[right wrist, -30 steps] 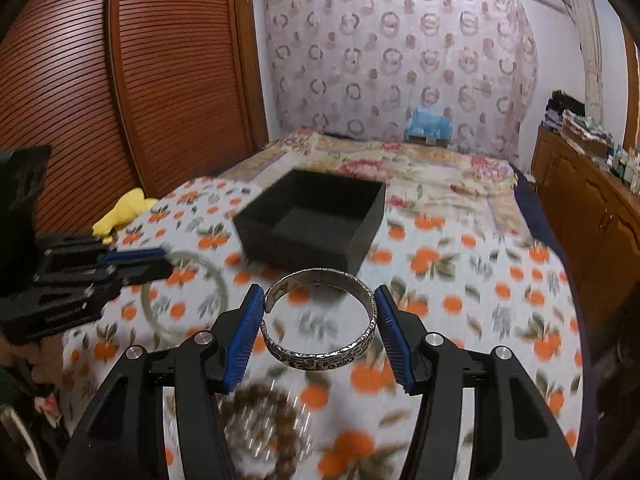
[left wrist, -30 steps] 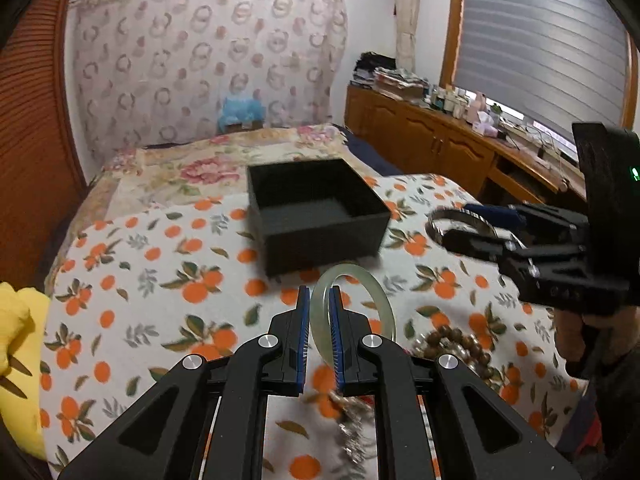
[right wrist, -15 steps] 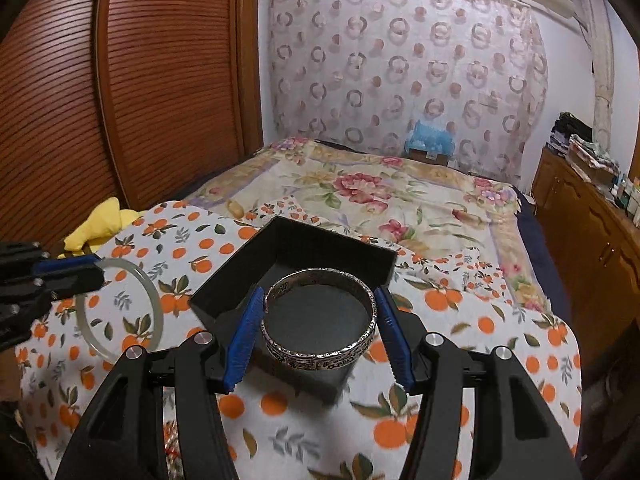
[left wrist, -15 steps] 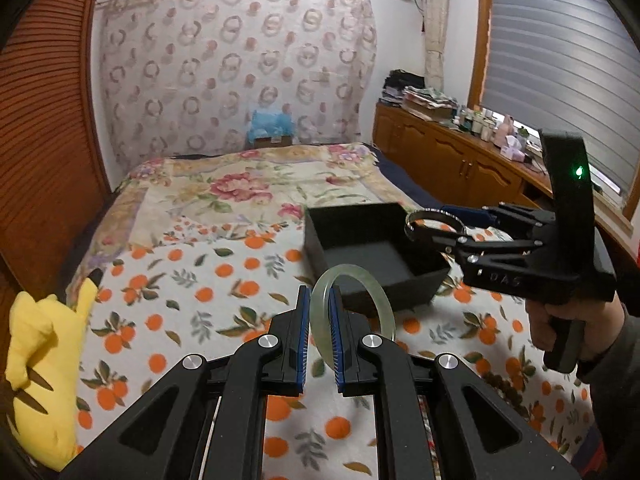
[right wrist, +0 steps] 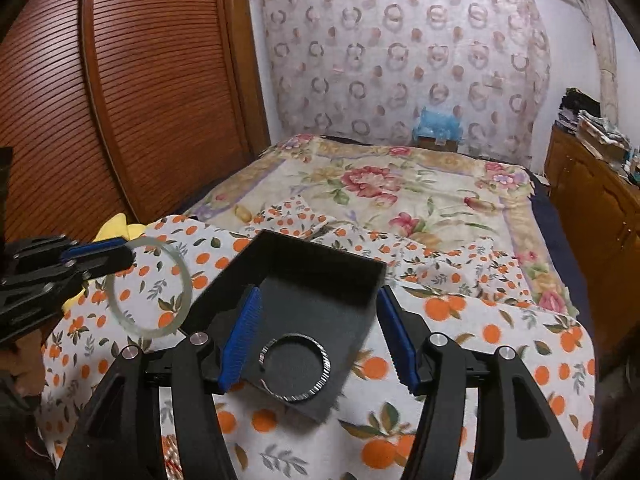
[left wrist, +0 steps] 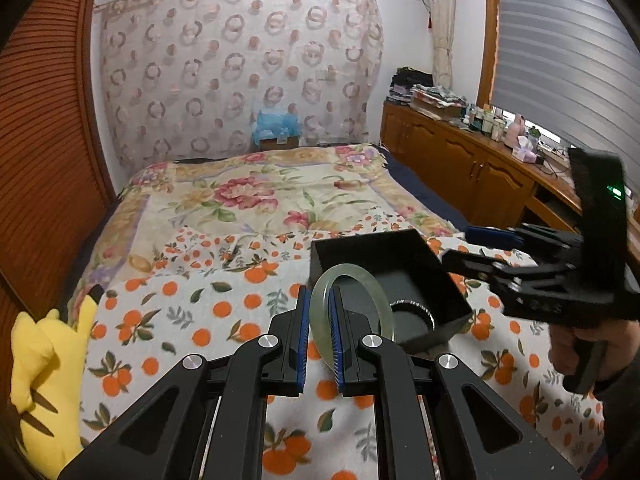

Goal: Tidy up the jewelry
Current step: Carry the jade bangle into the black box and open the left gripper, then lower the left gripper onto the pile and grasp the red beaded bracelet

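My left gripper (left wrist: 319,300) is shut on a pale green jade bangle (left wrist: 348,270), held upright just short of the near left corner of the black open box (left wrist: 372,252). In the right wrist view the same bangle (right wrist: 188,280) hangs from the left gripper (right wrist: 128,258), left of the box (right wrist: 320,276). A silver bangle (right wrist: 327,366) lies flat on the box floor, also seen as the silver bangle (left wrist: 412,302) in the left wrist view. Above it my right gripper (right wrist: 318,292) has its jaws opening, and nothing is pressed between its pads. From the left wrist view the right gripper (left wrist: 468,246) reaches over the box's right side.
The box sits on an orange-print cloth (left wrist: 200,320) spread over a floral bedspread. A yellow plush toy (left wrist: 40,360) lies at the bed's left edge. Slatted wooden doors (right wrist: 120,80) stand on the left, and a wooden cabinet (left wrist: 460,168) with clutter runs along the right.
Both grippers moved forward to the box. The silver bangle left the right gripper's pads and now lies inside the box. The left gripper still grips the jade bangle.
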### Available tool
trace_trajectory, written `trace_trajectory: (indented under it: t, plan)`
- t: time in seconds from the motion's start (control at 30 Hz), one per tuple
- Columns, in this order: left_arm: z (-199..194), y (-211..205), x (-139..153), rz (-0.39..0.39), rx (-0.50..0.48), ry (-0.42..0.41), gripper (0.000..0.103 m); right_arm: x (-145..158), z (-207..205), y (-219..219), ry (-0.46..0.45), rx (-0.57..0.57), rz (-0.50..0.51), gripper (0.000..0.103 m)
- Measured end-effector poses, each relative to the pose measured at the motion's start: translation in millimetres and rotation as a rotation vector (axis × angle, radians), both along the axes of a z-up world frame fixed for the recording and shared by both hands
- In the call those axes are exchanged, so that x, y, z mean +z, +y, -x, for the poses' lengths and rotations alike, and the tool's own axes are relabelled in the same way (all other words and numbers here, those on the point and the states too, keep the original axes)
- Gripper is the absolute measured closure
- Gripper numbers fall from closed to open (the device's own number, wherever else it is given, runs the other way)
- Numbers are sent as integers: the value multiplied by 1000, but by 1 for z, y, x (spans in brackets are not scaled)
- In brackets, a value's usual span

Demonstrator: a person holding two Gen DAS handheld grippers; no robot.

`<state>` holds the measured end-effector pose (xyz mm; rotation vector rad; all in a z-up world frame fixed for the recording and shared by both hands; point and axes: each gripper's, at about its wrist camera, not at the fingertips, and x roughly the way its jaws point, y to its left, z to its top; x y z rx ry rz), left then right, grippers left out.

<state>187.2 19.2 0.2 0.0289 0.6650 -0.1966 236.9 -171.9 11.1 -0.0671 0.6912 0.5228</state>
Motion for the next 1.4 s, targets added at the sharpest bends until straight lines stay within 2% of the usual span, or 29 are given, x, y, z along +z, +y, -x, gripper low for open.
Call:
trace_trajectory:
  t: [0.4, 0.67, 0.87, 1.07, 1.27, 1.33, 1.4]
  plan:
    - [-35, -37, -32, -32, -7, 59, 94, -15, 36, -37, 14, -16, -20, 41]
    - [-44, -38, -39, -1, -15, 86, 94, -18, 50, -37, 7, -3, -12, 41]
    - [-48, -44, -50, -13, -42, 135, 94, -18, 57, -34, 5, -8, 8, 41]
    - [-34, -44, -46, -14, -51, 122, 92, -24, 88, -38, 5, 3, 21, 41]
    - [3, -43, -38, -27, -79, 86, 77, -36, 122, -40, 38, 46, 23, 41]
    - [15, -43, -37, -29, -89, 79, 75, -41, 132, -39, 49, 62, 26, 49]
    - [31, -41, -40, -24, -98, 78, 74, -45, 144, -39, 53, 72, 35, 51]
